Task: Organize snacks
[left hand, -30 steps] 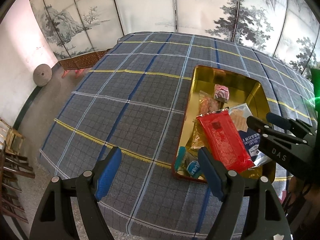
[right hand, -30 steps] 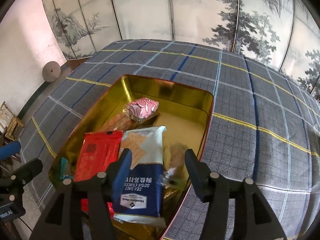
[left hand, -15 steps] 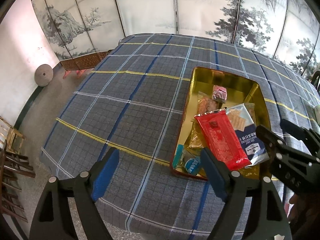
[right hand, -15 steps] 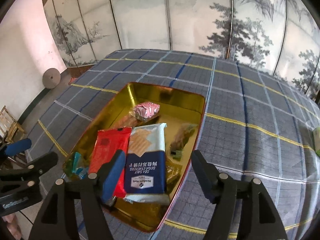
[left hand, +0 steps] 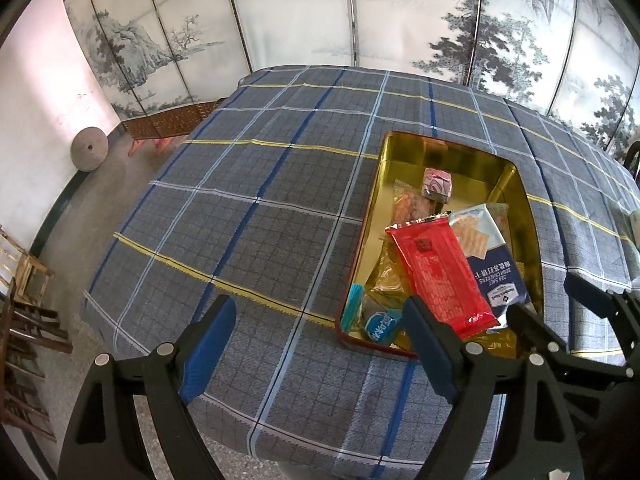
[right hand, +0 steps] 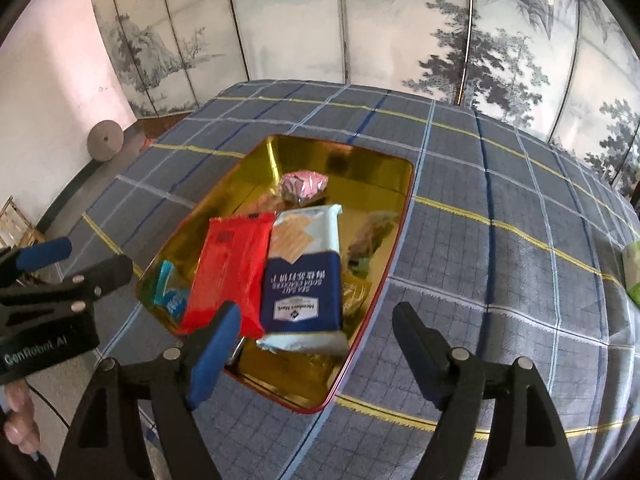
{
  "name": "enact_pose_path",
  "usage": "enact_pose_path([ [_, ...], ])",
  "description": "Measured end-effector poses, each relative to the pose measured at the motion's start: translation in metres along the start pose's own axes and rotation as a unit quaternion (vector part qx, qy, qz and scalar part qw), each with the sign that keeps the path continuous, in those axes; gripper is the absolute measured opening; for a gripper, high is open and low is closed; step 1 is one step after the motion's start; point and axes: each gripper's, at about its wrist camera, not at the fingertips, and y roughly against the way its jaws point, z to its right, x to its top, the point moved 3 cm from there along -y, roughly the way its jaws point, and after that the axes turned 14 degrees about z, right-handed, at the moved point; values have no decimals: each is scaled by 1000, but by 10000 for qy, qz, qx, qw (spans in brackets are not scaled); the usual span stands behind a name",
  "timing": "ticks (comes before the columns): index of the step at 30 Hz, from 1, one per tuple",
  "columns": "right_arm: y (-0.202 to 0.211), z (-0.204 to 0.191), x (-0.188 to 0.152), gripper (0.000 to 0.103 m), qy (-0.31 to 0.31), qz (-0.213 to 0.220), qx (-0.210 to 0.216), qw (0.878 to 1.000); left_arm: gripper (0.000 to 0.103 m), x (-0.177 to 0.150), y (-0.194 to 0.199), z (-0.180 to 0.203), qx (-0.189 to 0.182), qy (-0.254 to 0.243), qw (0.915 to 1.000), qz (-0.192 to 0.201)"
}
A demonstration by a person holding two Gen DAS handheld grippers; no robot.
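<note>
A gold tin [left hand: 367, 216] [right hand: 401, 216] on the plaid cloth holds a red packet [left hand: 436, 276] [right hand: 228, 272], a blue cracker pack [left hand: 494, 280] [right hand: 304, 284], a pink wrapped cake [left hand: 437, 185] [right hand: 304, 184], a teal sachet [left hand: 380, 324] and a brown wrapped snack [right hand: 368, 236]. My left gripper [left hand: 316, 344] is open over bare cloth left of the tin's near corner, with nothing between its fingers. My right gripper [right hand: 316, 344] hangs above the tin's near end. Its jaws are opening, and they hold nothing.
The table's near edge [left hand: 256, 436] drops to the floor just below both grippers. Wooden chairs [left hand: 24, 280] and a stone disc [left hand: 89, 149] stand at the left, a painted folding screen [left hand: 360, 12] behind. A green object [right hand: 633, 272] lies at the cloth's right edge.
My right gripper has widened and drawn back from the tin. The brown snack that was blurred between its fingers now lies in the tin. My left gripper has opened a little.
</note>
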Motion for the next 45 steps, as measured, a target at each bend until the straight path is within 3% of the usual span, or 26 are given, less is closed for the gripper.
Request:
enact_pose_path([
  [45,-9,-7,-13,80,274,-299,17,9992,84,-3,-8,8,-4,-26,9999,-151],
])
